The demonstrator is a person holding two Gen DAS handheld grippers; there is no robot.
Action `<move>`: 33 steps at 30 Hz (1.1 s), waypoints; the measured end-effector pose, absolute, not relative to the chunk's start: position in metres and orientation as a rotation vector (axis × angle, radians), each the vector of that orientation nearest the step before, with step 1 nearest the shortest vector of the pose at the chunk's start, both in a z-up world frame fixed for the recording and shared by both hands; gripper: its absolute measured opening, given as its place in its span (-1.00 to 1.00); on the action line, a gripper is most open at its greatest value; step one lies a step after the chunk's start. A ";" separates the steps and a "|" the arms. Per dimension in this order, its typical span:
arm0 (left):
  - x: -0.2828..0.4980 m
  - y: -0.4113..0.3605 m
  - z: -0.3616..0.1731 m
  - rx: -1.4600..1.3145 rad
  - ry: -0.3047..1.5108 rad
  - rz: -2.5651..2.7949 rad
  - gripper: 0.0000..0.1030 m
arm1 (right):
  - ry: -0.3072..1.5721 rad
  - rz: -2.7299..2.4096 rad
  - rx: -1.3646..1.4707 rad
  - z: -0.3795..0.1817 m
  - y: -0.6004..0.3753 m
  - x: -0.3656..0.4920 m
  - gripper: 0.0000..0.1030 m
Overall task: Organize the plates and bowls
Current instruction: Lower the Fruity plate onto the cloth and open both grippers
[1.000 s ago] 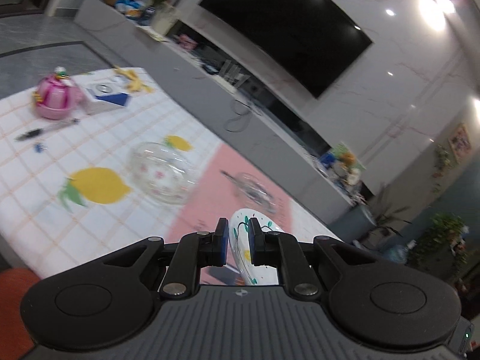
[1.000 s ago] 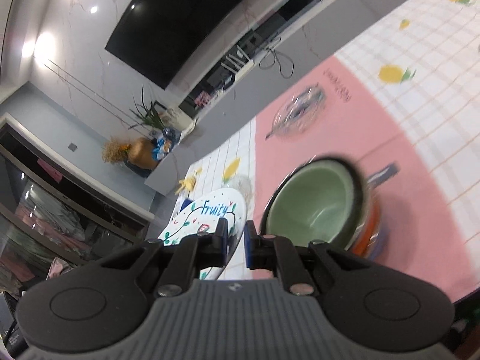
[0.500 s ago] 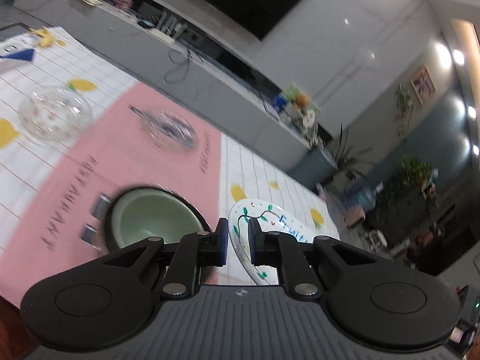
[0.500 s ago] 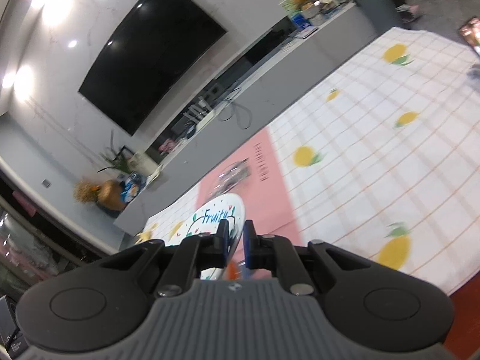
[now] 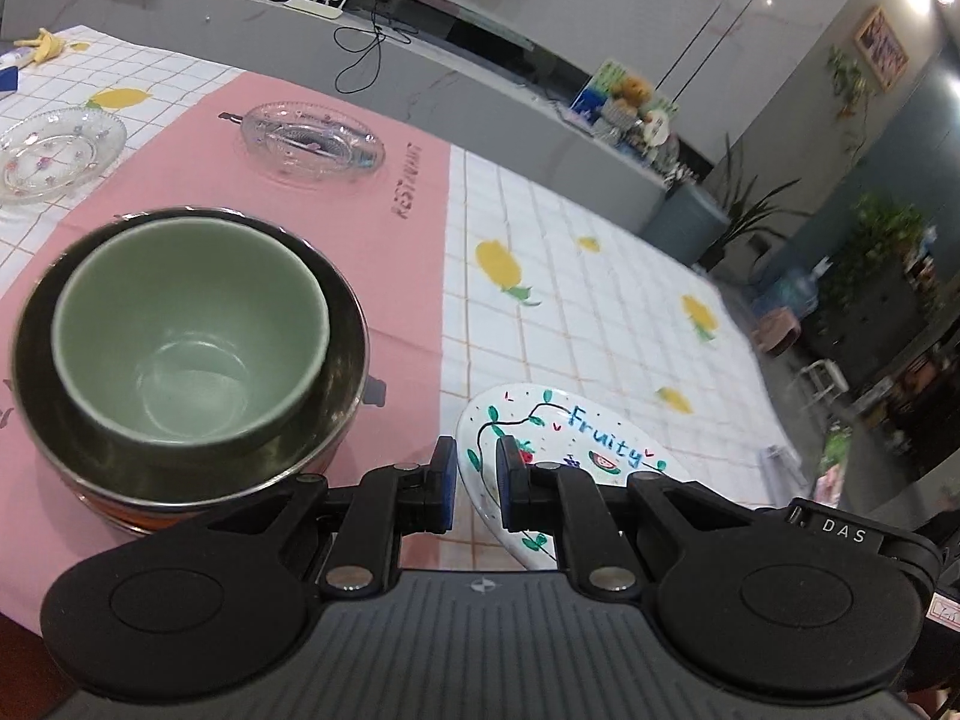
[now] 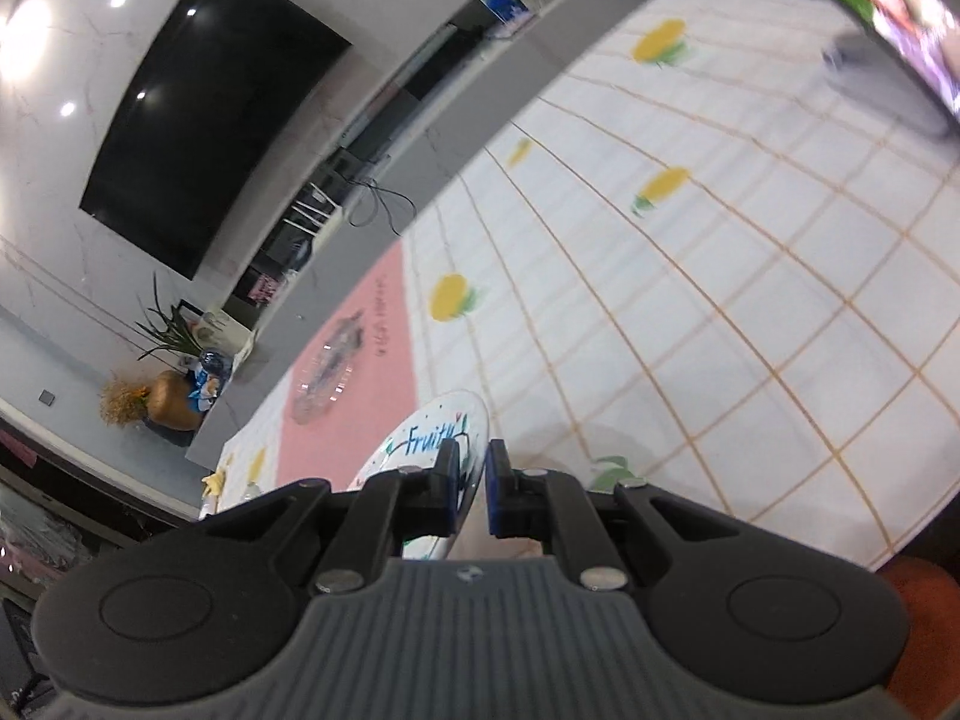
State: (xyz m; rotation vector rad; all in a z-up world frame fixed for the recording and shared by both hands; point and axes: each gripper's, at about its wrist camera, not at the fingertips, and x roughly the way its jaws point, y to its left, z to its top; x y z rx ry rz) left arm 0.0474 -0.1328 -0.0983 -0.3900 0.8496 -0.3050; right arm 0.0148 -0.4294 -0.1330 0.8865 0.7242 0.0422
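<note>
Both grippers are shut on the rim of one white "Fruity" plate [image 5: 576, 438], held tilted above the checked cloth; it also shows in the right wrist view [image 6: 429, 441]. My left gripper [image 5: 476, 480] grips its near edge. My right gripper [image 6: 471, 480] grips the opposite edge. A green bowl [image 5: 186, 324] sits nested in a steel bowl [image 5: 336, 324] on an orange-rimmed dish, on the pink mat just left of the left gripper. Two glass dishes lie further back, one on the mat [image 5: 312, 141] and one at far left [image 5: 57, 150].
The table carries a white lemon-print cloth [image 5: 600, 300] and a pink mat [image 5: 384, 252]. A grey TV bench [image 5: 456, 78] runs behind the table. A phone or screen [image 6: 900, 18] lies at the far right in the right wrist view. A banana peel [image 5: 39, 45] lies at back left.
Both grippers have swung rightward with the plate between them, from over the bowl stack and glass dishes toward the white cloth. The bowl stack now sits left of the plate.
</note>
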 end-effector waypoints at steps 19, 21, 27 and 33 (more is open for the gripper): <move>0.061 -0.168 -0.134 -0.234 0.922 -0.230 -0.72 | 0.789 -0.002 0.857 -0.174 -0.436 0.038 -0.84; 0.062 -0.168 -0.136 -0.234 0.924 -0.229 -0.72 | 0.791 -0.004 0.844 -0.174 -0.435 0.039 -0.83; 0.062 -0.169 -0.136 -0.225 0.907 -0.227 -0.72 | 0.799 -0.014 0.797 -0.173 -0.430 0.043 -0.78; 0.062 -0.170 -0.136 -0.215 0.903 -0.225 -0.71 | 0.805 -0.022 0.688 -0.169 -0.419 0.048 -0.71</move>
